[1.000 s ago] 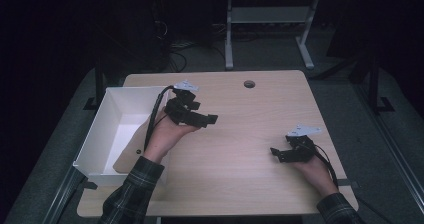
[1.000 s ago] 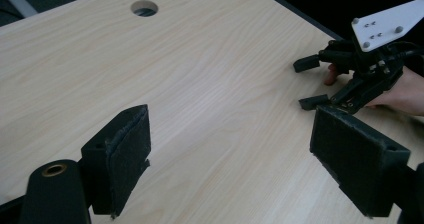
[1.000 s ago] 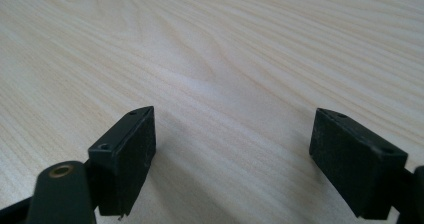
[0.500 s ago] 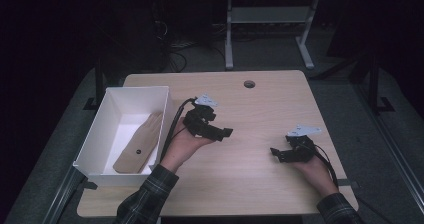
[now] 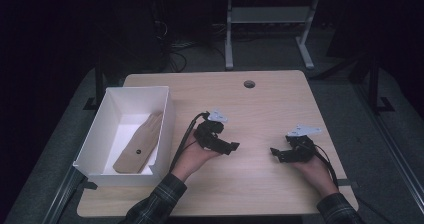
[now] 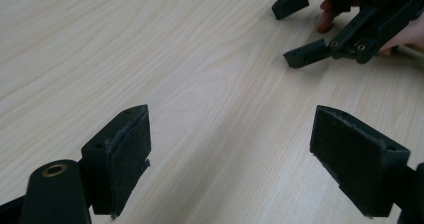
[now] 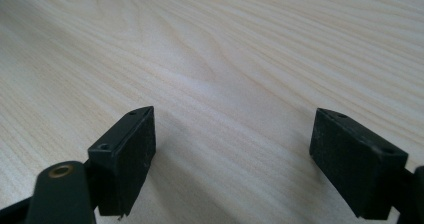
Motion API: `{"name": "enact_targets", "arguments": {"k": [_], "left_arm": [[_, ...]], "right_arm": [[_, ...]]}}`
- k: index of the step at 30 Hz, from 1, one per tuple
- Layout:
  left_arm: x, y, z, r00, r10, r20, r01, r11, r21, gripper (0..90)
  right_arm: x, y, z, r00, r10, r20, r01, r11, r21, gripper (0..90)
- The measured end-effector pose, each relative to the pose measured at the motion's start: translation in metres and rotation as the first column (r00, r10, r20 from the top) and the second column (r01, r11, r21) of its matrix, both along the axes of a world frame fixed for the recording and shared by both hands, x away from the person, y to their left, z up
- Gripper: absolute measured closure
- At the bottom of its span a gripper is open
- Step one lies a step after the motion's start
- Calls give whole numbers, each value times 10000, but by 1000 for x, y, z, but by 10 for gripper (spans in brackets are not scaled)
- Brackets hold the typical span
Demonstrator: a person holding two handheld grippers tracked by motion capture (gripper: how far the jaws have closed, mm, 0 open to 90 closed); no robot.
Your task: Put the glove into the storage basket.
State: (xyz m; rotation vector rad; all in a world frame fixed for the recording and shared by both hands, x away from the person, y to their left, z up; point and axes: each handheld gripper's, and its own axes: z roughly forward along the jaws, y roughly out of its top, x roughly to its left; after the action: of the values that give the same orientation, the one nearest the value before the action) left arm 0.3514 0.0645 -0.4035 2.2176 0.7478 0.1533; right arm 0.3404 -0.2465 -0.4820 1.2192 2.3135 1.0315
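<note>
- The left claw [image 5: 227, 145] sits just left of the frame's middle in the high view, jaws spread wide with nothing between them; its own view shows bare wood between the two pads [image 6: 131, 154].
- The right claw [image 5: 281, 154], at lower right of the middle, is likewise agape and empty, resting low on the bench [image 5: 265, 109]; it also appears at the upper right of the left gripper view [image 6: 320, 29].
- Both point toward each other over bare wood, which reads as a rest pose with the work apparently finished.
- The tan flat piece [image 5: 139, 145] lies inside the white box [image 5: 95, 134] at the left of the frame, well apart from both claws.
- It looks like a thin, elongated wooden or cardboard shape, narrower at its upper end, with a small dark hole near its middle.
- It leans along the box's right wall, lower end by the near corner, probably as it fell when released.
</note>
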Motion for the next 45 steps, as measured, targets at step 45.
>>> {"name": "enact_targets", "arguments": {"k": [45], "left_arm": [[-12,6,-75,9894,-997,1058,929,9934,673,137]], "right_arm": [[0,0,0,10000,0,4,0,10000,-13,181]]}}
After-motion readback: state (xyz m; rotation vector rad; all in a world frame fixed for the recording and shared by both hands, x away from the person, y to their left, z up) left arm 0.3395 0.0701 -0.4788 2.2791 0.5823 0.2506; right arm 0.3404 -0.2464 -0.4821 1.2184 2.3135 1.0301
